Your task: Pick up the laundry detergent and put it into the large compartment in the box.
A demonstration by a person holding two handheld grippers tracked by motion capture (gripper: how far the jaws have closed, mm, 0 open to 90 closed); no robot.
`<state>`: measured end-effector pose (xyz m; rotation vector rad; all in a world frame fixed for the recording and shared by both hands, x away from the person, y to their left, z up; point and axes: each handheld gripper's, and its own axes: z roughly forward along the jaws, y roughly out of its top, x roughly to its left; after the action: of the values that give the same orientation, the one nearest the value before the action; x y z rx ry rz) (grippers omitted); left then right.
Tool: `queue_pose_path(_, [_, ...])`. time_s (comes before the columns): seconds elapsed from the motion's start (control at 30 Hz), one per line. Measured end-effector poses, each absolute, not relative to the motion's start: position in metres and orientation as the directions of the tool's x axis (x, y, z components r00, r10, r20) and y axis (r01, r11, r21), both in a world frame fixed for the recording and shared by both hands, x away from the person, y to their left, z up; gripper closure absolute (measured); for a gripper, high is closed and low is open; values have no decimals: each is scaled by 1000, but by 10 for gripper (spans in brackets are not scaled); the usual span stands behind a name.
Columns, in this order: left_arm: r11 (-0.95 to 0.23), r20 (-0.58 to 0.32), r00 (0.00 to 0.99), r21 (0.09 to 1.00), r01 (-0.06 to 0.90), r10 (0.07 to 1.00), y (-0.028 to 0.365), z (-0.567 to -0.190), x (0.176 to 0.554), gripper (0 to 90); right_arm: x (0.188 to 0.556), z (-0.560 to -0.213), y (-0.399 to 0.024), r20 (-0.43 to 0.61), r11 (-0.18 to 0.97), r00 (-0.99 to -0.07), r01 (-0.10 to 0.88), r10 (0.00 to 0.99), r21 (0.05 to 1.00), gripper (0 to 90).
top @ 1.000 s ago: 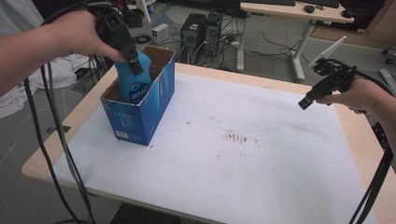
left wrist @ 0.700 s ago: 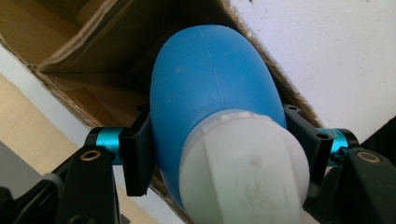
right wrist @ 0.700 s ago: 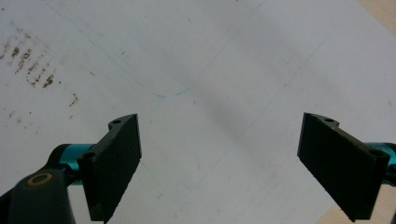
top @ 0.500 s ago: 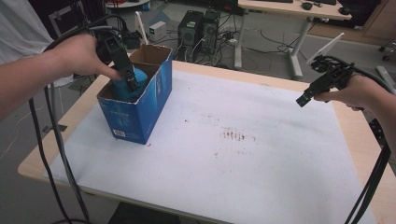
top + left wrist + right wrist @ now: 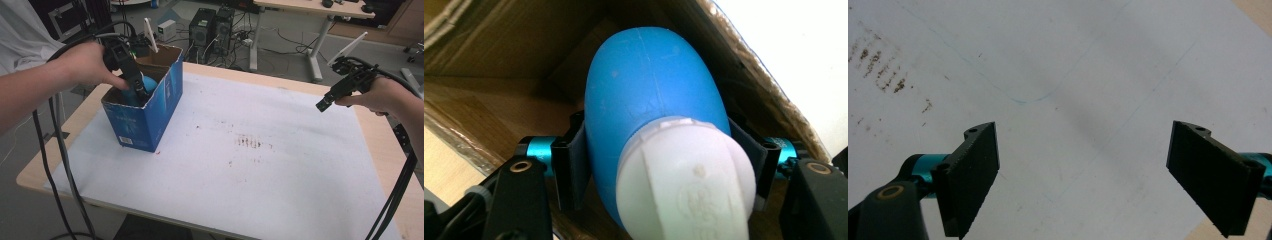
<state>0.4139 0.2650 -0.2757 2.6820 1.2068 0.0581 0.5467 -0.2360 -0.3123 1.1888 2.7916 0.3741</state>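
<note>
White table [image 5: 280, 165], 1 box [image 5: 150, 117], 1 blue bottle [image 5: 651, 100]

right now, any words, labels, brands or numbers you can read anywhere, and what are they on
None can be read.
blue cardboard box: pale print and a white label low on its front, too small and blurred.
white cap of the blue bottle: a round embossed mark, not legible.
left hand-held gripper: no lettering visible.

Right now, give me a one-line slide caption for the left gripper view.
Left gripper clamped on a blue bottle with a white cap, inside the cardboard box.
</note>
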Motion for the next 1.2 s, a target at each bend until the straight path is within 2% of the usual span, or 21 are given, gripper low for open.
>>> queue_pose_path(1.2, [-656, -36, 671, 177, 733, 740, 260, -277, 415, 303, 546, -314, -239, 22, 665, -691, 703, 722, 250, 128])
